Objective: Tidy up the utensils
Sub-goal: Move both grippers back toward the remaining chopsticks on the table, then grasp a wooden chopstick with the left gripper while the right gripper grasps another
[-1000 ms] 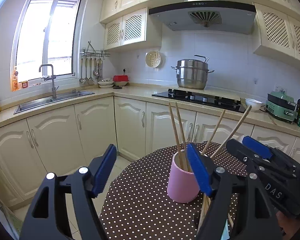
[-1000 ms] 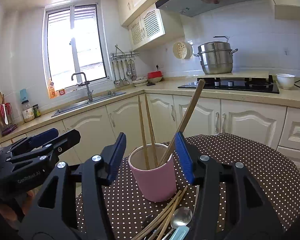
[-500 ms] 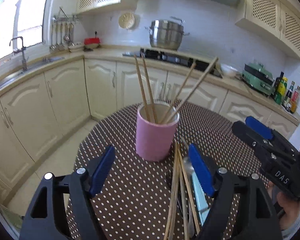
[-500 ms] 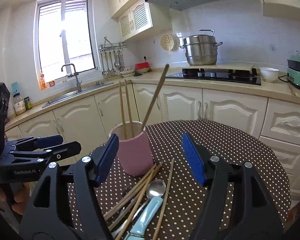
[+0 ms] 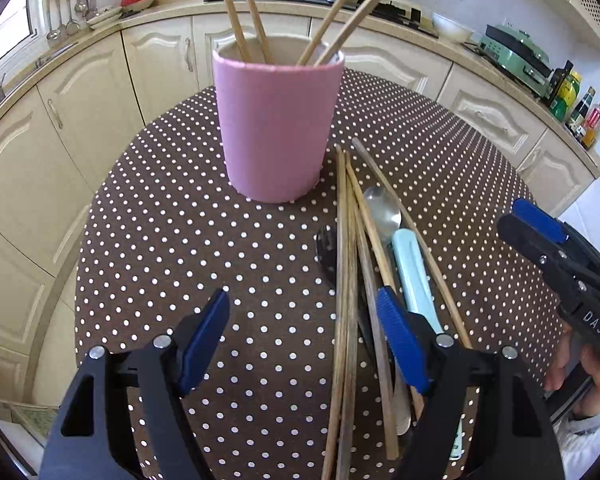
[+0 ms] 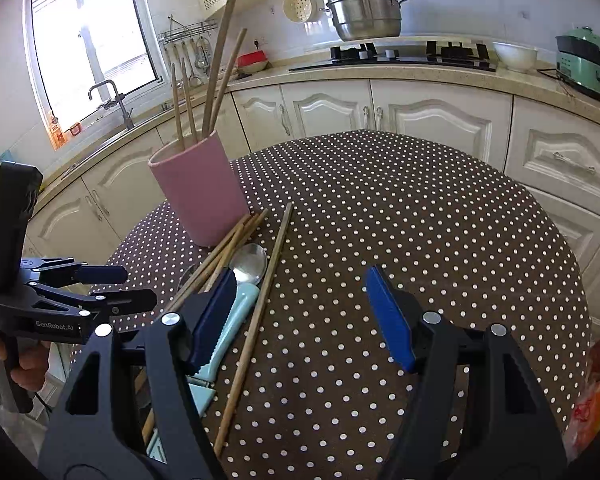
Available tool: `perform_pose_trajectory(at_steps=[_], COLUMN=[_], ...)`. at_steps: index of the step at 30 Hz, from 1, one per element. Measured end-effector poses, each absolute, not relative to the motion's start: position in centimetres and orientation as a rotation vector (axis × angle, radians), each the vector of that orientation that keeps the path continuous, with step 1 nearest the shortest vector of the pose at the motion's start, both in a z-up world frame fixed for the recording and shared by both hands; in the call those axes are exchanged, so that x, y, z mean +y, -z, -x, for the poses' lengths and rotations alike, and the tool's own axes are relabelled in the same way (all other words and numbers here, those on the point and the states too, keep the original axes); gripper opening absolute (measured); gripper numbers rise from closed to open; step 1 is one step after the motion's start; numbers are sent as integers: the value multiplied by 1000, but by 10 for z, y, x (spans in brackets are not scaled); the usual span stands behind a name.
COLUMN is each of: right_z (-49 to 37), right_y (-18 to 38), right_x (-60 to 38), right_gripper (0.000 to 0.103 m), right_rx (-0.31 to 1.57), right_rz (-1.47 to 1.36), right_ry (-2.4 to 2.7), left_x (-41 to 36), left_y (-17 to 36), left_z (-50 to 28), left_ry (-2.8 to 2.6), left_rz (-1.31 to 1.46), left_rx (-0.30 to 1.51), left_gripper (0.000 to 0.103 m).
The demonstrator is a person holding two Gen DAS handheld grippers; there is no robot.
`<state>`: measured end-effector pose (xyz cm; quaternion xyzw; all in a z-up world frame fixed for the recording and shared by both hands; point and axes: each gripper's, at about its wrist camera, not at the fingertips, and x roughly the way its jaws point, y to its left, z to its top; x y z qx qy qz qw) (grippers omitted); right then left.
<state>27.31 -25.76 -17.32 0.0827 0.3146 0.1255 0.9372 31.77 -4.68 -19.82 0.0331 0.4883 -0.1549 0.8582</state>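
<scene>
**Both hand-held grippers open above a scatter of utensils**

The left hand-held gripper (image 5: 302,344) hangs over the desk (image 5: 172,240) with its ribbed blue pads spread wide and nothing between them. The right hand-held gripper (image 6: 300,312) is likewise spread apart and empty; in the left wrist view only its tips show at the far right edge.

Ahead of the left hand-held gripper stands the pink cup (image 5: 278,128), a smooth matte cylinder, upright. Four wooden chopsticks in the cup (image 6: 216,76) lean out of it, two to each side; their tops are cut off in the left wrist view. From the right hand-held gripper the cup sits ahead and to the left.

Just beside the cup's base, running back under the left hand-held gripper's right finger, lies a bundle of loose chopsticks (image 5: 346,280), thin round wooden sticks, overlapping so that an exact count is hard; at least five show. One of them lies a little apart on the side towards the right hand-held gripper. Among them lies one spoon (image 5: 384,208) with a shiny metal bowl and a pale blue plastic handle. A dark utensil (image 5: 326,248) lies partly hidden under the sticks; its kind is unclear.

The desk is round, covered in brown cloth with white dots.
</scene>
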Motion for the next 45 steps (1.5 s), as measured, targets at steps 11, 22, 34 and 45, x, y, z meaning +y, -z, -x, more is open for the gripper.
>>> perform_pose_trajectory(at_steps=[11,22,34,45], right_z=[-274,-280,-284,-302], right_y=[182,184,188,194], right_x=[-257,-256,-259,-238], right_gripper=[67,67,68,68], right_rx=[661,673,690,805], right_rz=[-180,-187,-187,-104], right_ry=[-274,-276,-271,-294], left_x=[-50,-51,-45,-65], left_y=[223,226,225,224], left_z=[-319,-318,-322,-332], left_ry=[299,272,265,298], left_rz=[-135,-204,-210,-192], left_rx=[1039,1024,1012,1022], left_gripper=[74,74,74,9])
